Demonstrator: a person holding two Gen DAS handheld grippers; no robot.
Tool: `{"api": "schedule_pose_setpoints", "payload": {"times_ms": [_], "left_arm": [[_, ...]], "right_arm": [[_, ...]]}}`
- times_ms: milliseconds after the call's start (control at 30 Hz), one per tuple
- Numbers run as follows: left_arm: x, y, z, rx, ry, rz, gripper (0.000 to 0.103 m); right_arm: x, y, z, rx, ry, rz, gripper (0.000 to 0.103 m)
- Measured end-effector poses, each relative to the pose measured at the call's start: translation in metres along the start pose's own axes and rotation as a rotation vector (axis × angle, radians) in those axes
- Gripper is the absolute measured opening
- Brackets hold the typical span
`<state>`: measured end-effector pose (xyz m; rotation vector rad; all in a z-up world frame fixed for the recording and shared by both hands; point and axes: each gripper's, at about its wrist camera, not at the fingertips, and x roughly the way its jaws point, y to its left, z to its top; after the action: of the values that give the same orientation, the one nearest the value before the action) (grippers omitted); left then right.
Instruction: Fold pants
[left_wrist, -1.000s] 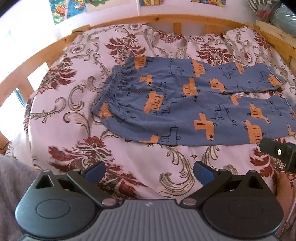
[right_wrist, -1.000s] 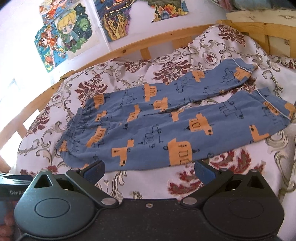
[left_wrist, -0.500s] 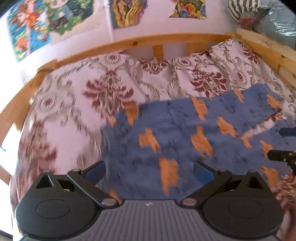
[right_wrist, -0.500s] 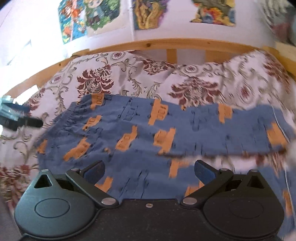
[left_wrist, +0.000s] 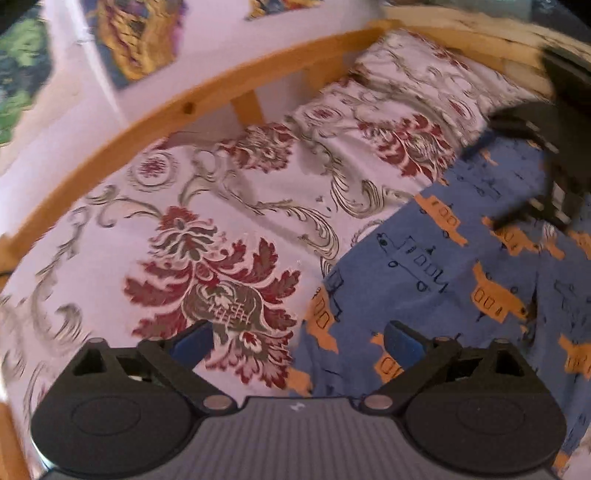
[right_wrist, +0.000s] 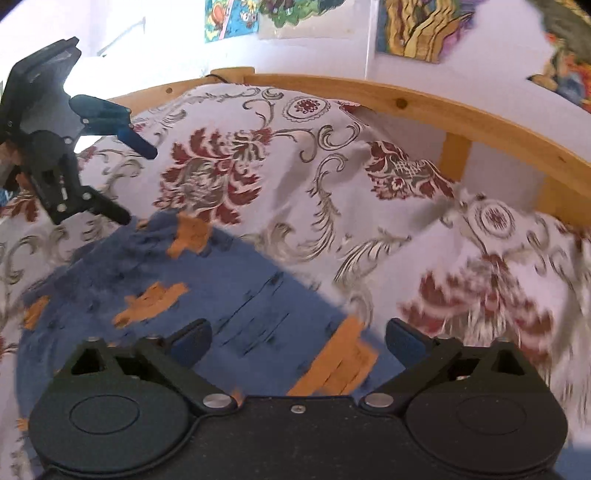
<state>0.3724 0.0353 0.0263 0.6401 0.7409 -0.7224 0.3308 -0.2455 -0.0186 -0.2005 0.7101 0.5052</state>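
Blue cotton pants with orange bus print (left_wrist: 461, 280) now close under both grippers (a second ago viewed whole); left gripper (left_wrist: 295, 341) and right gripper (right_wrist: 297, 339) spread wide, holding nothing, far edge reached for first fold.

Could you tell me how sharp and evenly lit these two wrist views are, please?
Left wrist view: the bed rail and wall posters are smeared by motion, the right tongs are a dark blur, and the pants print stays readable. Right wrist view: glare washes out the upper left wall, the bedspread streaks at the lower right, and the left tongs look fairly crisp; fisheye bends the rail.
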Motion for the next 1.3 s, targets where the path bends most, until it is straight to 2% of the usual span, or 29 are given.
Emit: {"api": "schedule_pose_setpoints", "payload": {"times_ms": [133,200,267,400,467,533,567,633,700,767,867,1067,1233,1300], "left_arm": [[0.022,0.017,0.009,0.035,0.069,-0.09,0.085],[0.03,0.022,0.01,0.046,0.095,-0.124,0.072],[0.037,0.028,0.008,0.024,0.119,-0.156,0.064],[0.046,0.036,0.006,-0.017,0.136,-0.187,0.06],[0.051,0.038,0.005,-0.032,0.145,-0.198,0.055],[0.056,0.038,0.003,-0.048,0.163,-0.206,0.044],[0.058,0.038,0.002,-0.055,0.18,-0.208,0.036],[0.061,0.038,0.0,-0.057,0.192,-0.194,0.024],[0.059,0.038,-0.002,-0.064,0.192,-0.186,0.009],[0.055,0.033,-0.003,-0.058,0.18,-0.162,0.003],[0.041,0.021,-0.005,-0.037,0.148,-0.085,0.002],[-0.005,-0.017,-0.015,0.061,-0.005,0.062,0.002],[-0.05,-0.059,-0.036,0.256,-0.143,0.12,0.002],[-0.067,-0.079,-0.052,0.371,-0.177,0.167,0.002]], "right_arm": [[0.026,-0.028,0.01,-0.04,0.07,-0.001,0.088],[0.035,-0.04,0.013,-0.05,0.112,0.027,0.083],[0.041,-0.046,0.014,-0.076,0.147,0.045,0.08],[0.057,-0.057,0.022,-0.079,0.205,0.095,0.073],[0.065,-0.059,0.024,-0.078,0.245,0.114,0.065],[0.072,-0.056,0.025,-0.102,0.284,0.131,0.045],[0.075,-0.053,0.025,-0.121,0.303,0.137,0.04],[0.077,-0.047,0.023,-0.163,0.322,0.128,0.011],[0.076,-0.04,0.02,-0.203,0.331,0.12,0.0],[0.069,-0.035,0.017,-0.228,0.308,0.085,0.0],[0.048,-0.026,0.015,-0.231,0.238,0.03,0.0],[-0.013,0.015,0.001,-0.274,0.106,-0.122,0.0],[-0.072,0.072,-0.018,-0.316,0.022,-0.202,0.0],[-0.096,0.098,-0.032,-0.32,0.005,-0.226,0.0]]}}
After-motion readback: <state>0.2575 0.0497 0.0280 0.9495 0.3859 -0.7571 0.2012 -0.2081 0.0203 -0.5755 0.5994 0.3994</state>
